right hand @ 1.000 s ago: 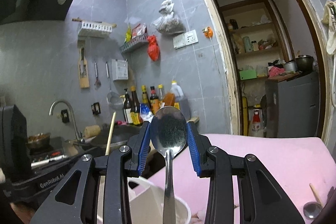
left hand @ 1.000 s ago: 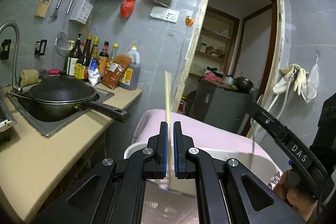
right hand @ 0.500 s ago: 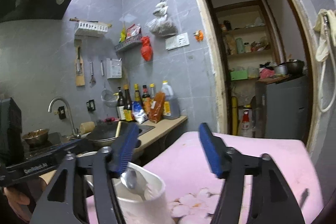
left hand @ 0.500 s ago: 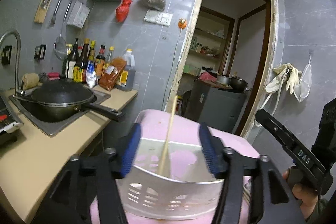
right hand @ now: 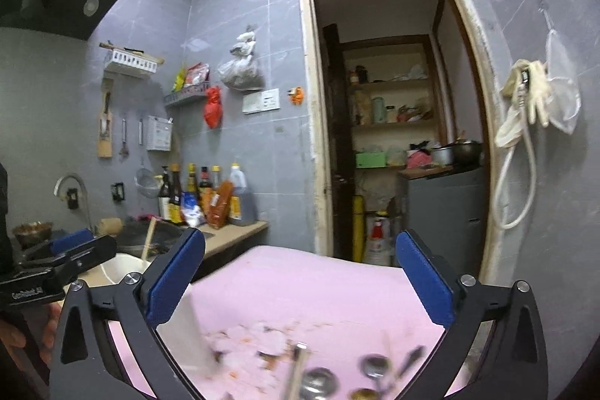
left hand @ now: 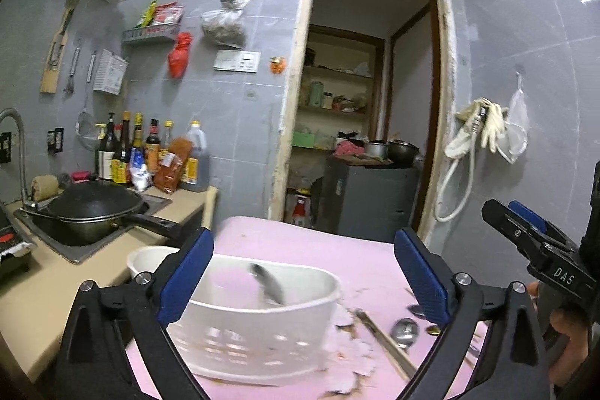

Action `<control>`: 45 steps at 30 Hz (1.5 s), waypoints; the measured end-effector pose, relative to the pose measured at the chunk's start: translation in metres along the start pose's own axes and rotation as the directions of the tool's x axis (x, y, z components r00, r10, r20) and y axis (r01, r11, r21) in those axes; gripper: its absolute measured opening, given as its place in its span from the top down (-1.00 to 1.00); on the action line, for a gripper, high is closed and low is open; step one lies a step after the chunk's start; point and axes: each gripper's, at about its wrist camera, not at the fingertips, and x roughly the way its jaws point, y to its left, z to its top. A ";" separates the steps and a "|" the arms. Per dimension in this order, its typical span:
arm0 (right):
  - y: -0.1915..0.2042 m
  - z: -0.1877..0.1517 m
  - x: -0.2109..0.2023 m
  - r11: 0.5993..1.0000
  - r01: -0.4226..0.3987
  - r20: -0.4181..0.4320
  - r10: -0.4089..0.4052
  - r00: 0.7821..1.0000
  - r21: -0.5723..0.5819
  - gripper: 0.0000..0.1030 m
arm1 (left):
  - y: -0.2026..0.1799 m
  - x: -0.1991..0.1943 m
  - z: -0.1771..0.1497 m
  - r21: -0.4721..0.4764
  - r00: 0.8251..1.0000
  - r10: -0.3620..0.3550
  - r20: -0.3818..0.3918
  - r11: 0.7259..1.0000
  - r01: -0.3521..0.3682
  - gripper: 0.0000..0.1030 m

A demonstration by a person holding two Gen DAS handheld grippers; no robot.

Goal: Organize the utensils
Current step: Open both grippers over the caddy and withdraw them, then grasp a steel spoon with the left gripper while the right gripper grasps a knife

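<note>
Opening wide with nothing between their jaws, the left gripper [left hand: 303,282] and right gripper [right hand: 300,282] frame the white holder [left hand: 258,321]; a spoon [left hand: 268,283] leans inside it, loose utensils [left hand: 403,330] waiting beside it for sorting.

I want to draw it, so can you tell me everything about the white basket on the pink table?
The white basket looks like plastic, with a rounded rim and rows of small slots in its side. It stands upright on the pink table. A spoon leans inside, its bowl poking above the rim. Chopsticks lie just to its right. It shows between the opening left tongs, which do not touch it.
</note>
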 end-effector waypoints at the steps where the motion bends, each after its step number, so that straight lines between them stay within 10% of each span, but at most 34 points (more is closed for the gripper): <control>1: -0.004 0.000 -0.002 1.000 0.008 -0.002 -0.008 1.000 -0.006 -1.00 | -0.007 0.001 -0.002 0.006 1.000 -0.009 -0.006 1.000 0.009 -0.84; 13: -0.072 -0.036 -0.014 0.992 0.120 -0.160 -0.125 0.979 -0.038 -1.00 | -0.071 0.039 -0.042 0.080 0.976 -0.100 -0.191 0.990 0.117 -0.84; 23: -0.114 -0.068 0.010 0.987 0.160 -0.366 -0.147 0.919 0.004 -0.99 | -0.095 0.085 -0.070 0.111 0.914 -0.130 -0.385 0.976 0.186 -0.83; 36: -0.118 -0.089 0.041 0.997 0.072 -0.512 -0.074 0.856 -0.024 -0.02 | -0.109 0.141 -0.099 0.085 0.791 -0.187 -0.583 0.954 0.288 -0.49; 45: -0.111 -0.087 0.057 1.000 -0.008 -0.554 -0.006 0.833 -0.022 0.28 | -0.123 0.166 -0.112 0.128 0.746 -0.185 -0.639 0.932 0.341 -0.20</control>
